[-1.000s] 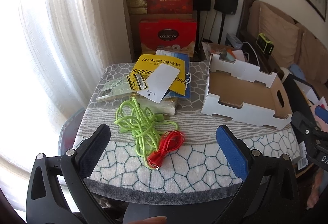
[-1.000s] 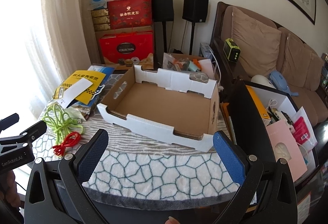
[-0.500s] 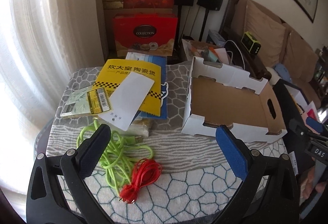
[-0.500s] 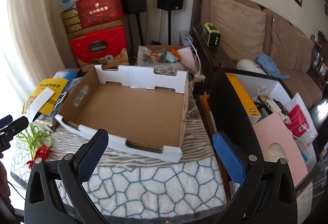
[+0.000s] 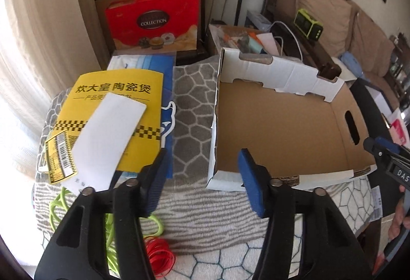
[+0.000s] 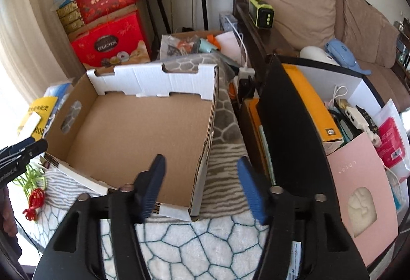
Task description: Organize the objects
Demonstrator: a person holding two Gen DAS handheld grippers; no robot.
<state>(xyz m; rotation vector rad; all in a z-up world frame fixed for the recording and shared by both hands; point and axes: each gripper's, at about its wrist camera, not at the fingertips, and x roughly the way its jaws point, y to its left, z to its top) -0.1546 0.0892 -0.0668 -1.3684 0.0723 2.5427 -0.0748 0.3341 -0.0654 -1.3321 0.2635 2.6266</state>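
Cardboard tray (image 5: 282,131) sits empty at 2 o'clock awaiting clutter, yellow booklet (image 5: 115,100) at 10 o'clock; left gripper (image 5: 202,180) and right gripper (image 6: 202,187), jaws just closing halfway, hold nothing, each straddling a near tray corner.

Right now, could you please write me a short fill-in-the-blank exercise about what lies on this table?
1. The cardboard tray holds ____.
2. The white slip lies on a booklet coloured ____.
3. The red cable lies coiled beside a cable coloured ____.
4. Between the left tongs, which have just been closing, there is ____.

Missing words: nothing; yellow; green; nothing
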